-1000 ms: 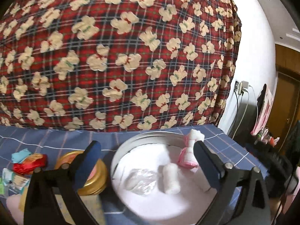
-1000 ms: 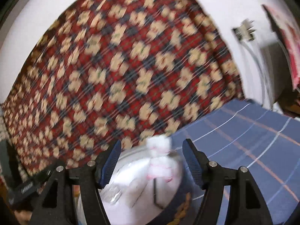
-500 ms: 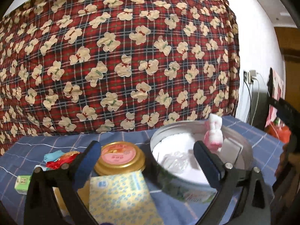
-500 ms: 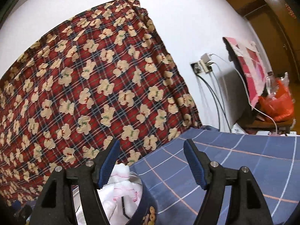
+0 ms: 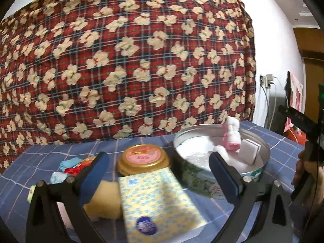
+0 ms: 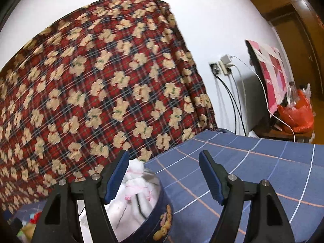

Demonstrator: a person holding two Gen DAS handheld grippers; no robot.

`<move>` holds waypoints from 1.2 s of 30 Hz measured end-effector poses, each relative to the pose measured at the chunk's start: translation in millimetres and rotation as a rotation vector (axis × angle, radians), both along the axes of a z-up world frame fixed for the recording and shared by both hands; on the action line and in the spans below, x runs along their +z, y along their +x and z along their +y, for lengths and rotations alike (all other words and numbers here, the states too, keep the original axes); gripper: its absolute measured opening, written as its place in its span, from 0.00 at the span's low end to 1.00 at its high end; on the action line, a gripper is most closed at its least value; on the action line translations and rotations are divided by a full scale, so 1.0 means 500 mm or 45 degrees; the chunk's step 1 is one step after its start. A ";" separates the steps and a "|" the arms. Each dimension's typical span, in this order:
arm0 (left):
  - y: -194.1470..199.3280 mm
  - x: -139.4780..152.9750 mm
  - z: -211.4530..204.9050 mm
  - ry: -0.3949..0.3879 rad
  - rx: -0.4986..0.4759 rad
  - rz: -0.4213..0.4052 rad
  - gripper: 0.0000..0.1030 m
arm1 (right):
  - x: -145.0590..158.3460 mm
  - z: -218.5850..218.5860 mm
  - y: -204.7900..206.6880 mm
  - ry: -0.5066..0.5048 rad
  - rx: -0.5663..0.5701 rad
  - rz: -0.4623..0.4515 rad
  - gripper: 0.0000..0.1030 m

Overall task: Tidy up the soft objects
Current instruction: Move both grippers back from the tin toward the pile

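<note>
On the blue checked cloth [image 5: 283,147], toward its left edge, lies a small heap of coloured wrappers [image 5: 70,165]; their number cannot be told. Next comes one yellow sponge [image 5: 103,200], then one gold-lidded jar [image 5: 142,158] behind one yellow tissue pack [image 5: 158,200]. The left gripper [image 5: 160,170] hangs over these with its two jaws spread wide and nothing pinched; the tissue pack and jar sit between them, untouched. Right of the jar stands one round tin [image 5: 202,178], near the cloth's back edge under the red bear-print blanket [image 5: 125,60]. In it are one pink-and-white rolled cloth [image 5: 231,136] standing upright, one white roll [image 5: 224,154], one white flat sponge [image 5: 249,149] leaning on the far wall, and some clear plastic. At the right edge a hand [image 5: 303,168] holds the second tool. The right gripper [image 6: 164,174] has its jaws spread, empty, above bare cloth just right of the tin [image 6: 162,218]
</note>
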State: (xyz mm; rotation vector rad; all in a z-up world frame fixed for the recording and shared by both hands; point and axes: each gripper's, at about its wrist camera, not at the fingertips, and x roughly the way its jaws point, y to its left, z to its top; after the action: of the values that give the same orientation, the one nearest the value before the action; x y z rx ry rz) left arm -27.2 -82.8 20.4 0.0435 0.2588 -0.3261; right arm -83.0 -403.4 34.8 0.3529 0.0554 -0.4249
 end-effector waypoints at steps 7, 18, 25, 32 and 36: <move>0.007 -0.001 0.068 0.003 0.064 0.005 0.97 | 0.002 0.100 0.016 -0.070 0.163 0.035 0.71; 0.050 -0.015 0.241 -0.012 0.289 0.065 0.97 | -0.001 0.310 0.057 -0.140 0.502 0.069 0.71; 0.079 -0.028 0.357 -0.047 0.445 0.122 0.97 | -0.010 0.419 0.084 -0.146 0.680 0.107 0.71; 0.107 -0.052 0.435 -0.055 0.544 0.233 0.97 | -0.022 0.529 0.108 -0.219 0.894 0.196 0.71; 0.126 -0.074 0.443 -0.049 0.522 0.344 0.97 | -0.031 0.583 0.127 -0.270 0.986 0.280 0.71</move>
State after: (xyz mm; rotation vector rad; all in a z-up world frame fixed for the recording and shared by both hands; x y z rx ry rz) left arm 36.1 139.0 -16.8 -0.0916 0.5193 0.0729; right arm -19.7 -111.7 19.3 0.0558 0.3464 0.2993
